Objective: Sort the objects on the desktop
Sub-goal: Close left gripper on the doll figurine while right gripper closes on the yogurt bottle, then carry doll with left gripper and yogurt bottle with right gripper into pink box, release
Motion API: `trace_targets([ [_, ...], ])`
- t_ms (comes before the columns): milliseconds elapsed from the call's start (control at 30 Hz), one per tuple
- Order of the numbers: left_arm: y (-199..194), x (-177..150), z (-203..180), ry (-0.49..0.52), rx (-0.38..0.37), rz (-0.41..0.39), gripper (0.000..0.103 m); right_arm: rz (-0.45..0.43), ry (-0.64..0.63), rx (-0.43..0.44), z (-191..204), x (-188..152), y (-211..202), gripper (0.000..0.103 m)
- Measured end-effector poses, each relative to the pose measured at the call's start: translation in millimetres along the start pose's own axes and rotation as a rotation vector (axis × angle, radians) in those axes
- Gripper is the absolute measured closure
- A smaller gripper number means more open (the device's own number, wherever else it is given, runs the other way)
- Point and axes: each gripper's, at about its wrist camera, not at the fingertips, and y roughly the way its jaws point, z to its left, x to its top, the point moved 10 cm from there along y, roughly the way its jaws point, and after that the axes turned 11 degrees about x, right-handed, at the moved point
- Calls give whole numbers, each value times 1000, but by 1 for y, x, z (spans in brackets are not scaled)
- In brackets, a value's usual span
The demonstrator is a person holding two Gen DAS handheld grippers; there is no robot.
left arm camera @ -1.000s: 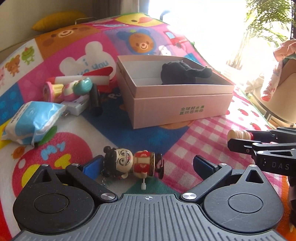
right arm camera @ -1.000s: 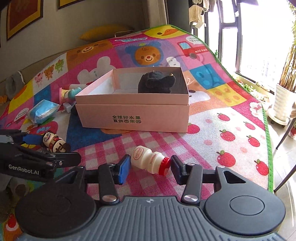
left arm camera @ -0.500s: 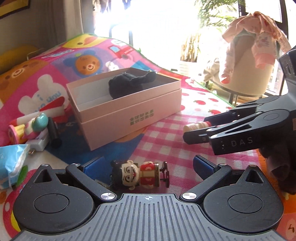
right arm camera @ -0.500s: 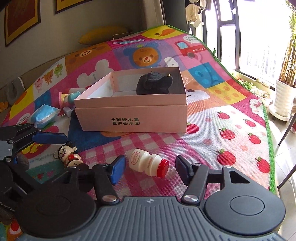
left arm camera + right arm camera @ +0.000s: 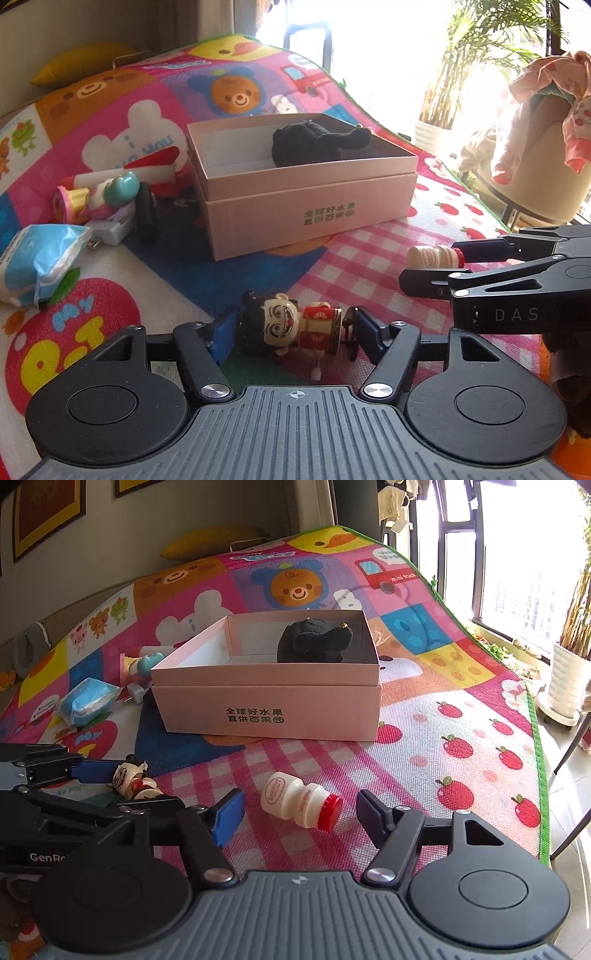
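A small wind-up doll [image 5: 295, 326] with a black-haired head and red body lies on the mat between the fingers of my left gripper [image 5: 293, 332], whose pads touch its head and feet. It also shows in the right wrist view [image 5: 135, 781]. A small white drink bottle [image 5: 301, 799] with a red cap lies on its side between the open fingers of my right gripper [image 5: 301, 816], with gaps on both sides; it shows in the left wrist view [image 5: 434, 257] too. An open pink box [image 5: 306, 206] holds a black plush toy [image 5: 317, 144].
Left of the box lie a blue tissue pack [image 5: 37, 258], a pink and teal toy [image 5: 99, 194], a white charger [image 5: 110, 229] and a black cylinder [image 5: 146, 210]. The colourful play mat ends at a green edge [image 5: 535, 738] on the right, with floor and plant pots beyond.
My left gripper's fingers have closed in onto the doll. My right gripper's fingers have spread wider around the bottle, which now lies on the mat a little farther from the camera.
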Motion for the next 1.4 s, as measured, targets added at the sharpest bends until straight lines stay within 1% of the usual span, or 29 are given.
trace_targets([
  [100,-3,-1,0,3,16,-7,33,14,1,-22,-2,0,2,30],
  [167,-8,-2,0,0,12,-9,33,14,-3,-38,-2,0,2,30],
  [200,-12,-3,-1,0,10,-12,33,16,-5,-45,-2,0,2,33],
  [233,-16,-4,-1,1,11,-16,33,18,-8,-48,-1,-1,2,42],
  [267,-21,-6,-2,0,11,-18,33,22,-11,-49,-1,-1,2,48],
  [300,-25,-7,-2,0,10,-19,33,30,-12,-49,0,-2,2,56],
  [367,-33,-10,-1,0,14,-22,33,46,-11,-46,2,-3,0,56],
  [433,-42,-11,1,3,20,-28,33,56,-19,-23,8,-3,-7,56],
  [533,-59,-8,1,19,23,-52,33,65,-58,19,19,-1,-27,56],
  [600,-70,-3,2,27,28,-78,33,53,-92,32,25,5,-44,56],
  [700,-90,18,4,33,38,-145,33,-2,-127,37,29,25,-74,56],
  [867,-116,81,7,75,88,-305,33,-175,-189,30,34,86,-126,56],
  [933,-116,105,9,71,93,-340,33,-231,-210,23,36,108,-138,56],
  [1000,-109,126,10,55,82,-351,33,-276,-222,18,35,129,-143,56],
  [1100,-89,160,12,32,50,-356,33,-304,-198,22,29,154,-137,56],
  [1167,-70,183,14,7,24,-352,33,-308,-166,26,22,173,-125,56],
  [1267,-39,212,21,-65,-60,-331,31,-295,-105,47,11,195,-100,56],
  [1300,-30,217,25,-80,-72,-317,29,-279,-82,66,8,200,-87,56],
  [1333,-17,221,31,-98,-75,-295,23,-258,-65,89,6,203,-73,56],
  [1367,-10,222,40,-119,-61,-288,19,-235,-49,109,4,203,-59,55],
  [1400,-5,221,49,-132,-43,-286,13,-217,-33,118,2,202,-46,50],
])
